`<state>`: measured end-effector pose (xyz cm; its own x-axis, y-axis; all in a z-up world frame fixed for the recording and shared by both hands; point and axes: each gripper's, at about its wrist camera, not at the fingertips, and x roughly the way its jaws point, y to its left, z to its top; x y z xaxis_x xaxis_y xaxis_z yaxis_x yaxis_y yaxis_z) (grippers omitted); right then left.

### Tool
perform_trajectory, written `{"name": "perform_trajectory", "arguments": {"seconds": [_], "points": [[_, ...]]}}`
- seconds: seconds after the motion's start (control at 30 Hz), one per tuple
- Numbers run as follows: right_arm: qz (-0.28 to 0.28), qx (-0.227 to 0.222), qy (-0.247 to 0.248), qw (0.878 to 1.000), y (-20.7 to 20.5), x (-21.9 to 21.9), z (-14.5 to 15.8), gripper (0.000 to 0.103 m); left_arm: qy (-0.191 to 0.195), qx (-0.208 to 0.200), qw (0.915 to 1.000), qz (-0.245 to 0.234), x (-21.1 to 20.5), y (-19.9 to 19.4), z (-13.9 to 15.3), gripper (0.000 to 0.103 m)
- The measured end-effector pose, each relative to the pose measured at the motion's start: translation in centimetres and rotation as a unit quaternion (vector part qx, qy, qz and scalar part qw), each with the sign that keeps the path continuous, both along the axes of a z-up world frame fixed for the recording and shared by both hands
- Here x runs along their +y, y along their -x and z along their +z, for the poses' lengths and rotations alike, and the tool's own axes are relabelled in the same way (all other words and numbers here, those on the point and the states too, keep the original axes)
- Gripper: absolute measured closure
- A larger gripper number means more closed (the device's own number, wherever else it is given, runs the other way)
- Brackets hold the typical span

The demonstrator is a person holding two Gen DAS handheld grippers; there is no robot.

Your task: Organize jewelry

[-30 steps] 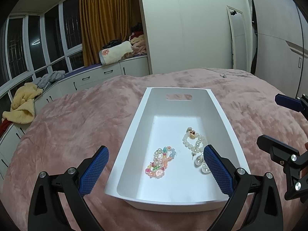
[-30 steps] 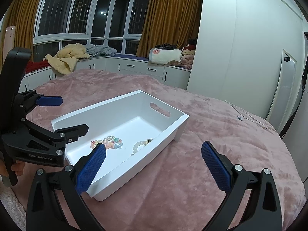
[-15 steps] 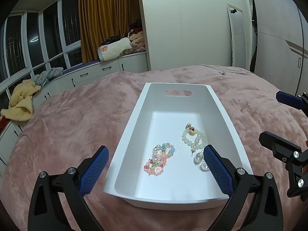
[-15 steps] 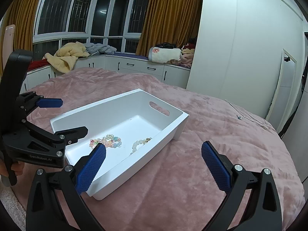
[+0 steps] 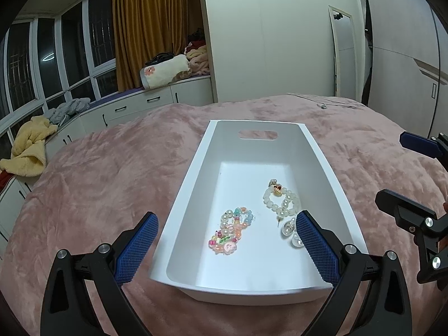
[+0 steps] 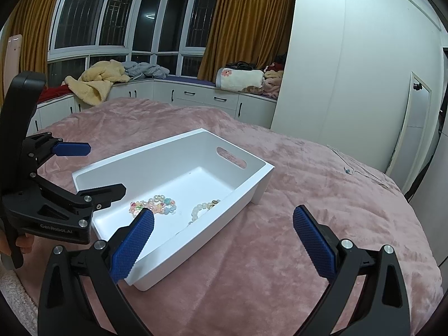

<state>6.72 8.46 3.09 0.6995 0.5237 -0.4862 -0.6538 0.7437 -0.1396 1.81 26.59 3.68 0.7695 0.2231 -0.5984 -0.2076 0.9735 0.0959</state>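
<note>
A white plastic bin point(image 5: 184, 193) point(image 6: 260, 179) sits on the pink bedspread. Inside lie a colourful bead bracelet point(image 5: 231, 231) point(image 6: 156, 205), a white pearl bracelet point(image 5: 281, 201) point(image 6: 200, 210) and clear round earrings point(image 5: 289, 231). My left gripper point(image 5: 225, 245) is open and empty, held over the bin's near end; it also shows in the right wrist view point(image 6: 92, 168). My right gripper point(image 6: 222, 238) is open and empty, beside the bin's right wall; it also shows at the right edge of the left wrist view point(image 5: 406, 173).
The pink blanket point(image 6: 308, 184) covers the bed all around the bin. A thin chain or cable point(image 5: 322, 103) point(image 6: 348, 169) lies on the bed beyond the bin. White cabinets with clothes point(image 6: 98, 84) line the window side.
The left gripper has drawn slightly nearer and lower over the bin. The right gripper has barely moved. The jewellery has stayed in place.
</note>
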Motion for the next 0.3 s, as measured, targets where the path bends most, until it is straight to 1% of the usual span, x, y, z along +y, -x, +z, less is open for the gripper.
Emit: {"name": "perform_trajectory", "arguments": {"seconds": [0.17, 0.3], "points": [[0.000, 0.002, 0.001, 1.000, -0.2, -0.1, -0.1, 0.005, 0.007, -0.001, 0.9998, 0.019, 0.6, -0.1, 0.1, 0.003], [0.001, 0.008, 0.002, 1.000, -0.3, -0.1, -0.2, 0.005, 0.014, 0.002, 0.9996, 0.025, 1.1, -0.1, 0.1, 0.003]]}}
